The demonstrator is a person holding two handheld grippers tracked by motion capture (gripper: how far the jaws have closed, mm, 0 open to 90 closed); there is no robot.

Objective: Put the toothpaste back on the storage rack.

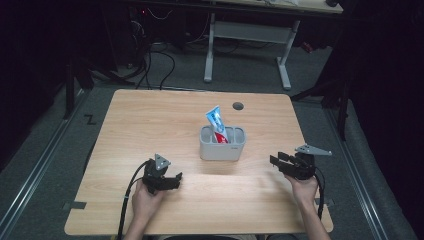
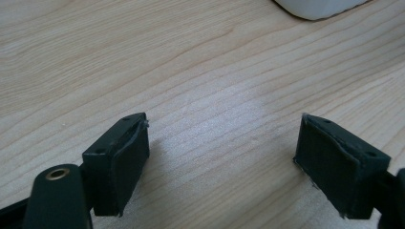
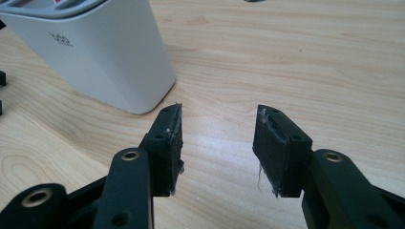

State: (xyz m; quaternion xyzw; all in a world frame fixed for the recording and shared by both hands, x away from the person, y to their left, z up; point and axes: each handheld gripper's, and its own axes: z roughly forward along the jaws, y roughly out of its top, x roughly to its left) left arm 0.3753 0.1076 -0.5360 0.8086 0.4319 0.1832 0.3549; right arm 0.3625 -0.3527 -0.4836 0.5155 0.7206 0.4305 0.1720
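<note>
The holder [image 1: 222, 145] hides the toothpaste tube's [image 1: 216, 122] lower end.

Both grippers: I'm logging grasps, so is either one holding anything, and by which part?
Nothing is held. The left gripper and right gripper both stand open over the bare table, apart from the holder with the toothpaste tube.

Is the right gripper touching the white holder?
Apart. In the right gripper view bare table lies between the open right gripper and the white holder; the high view shows the same gap.
</note>
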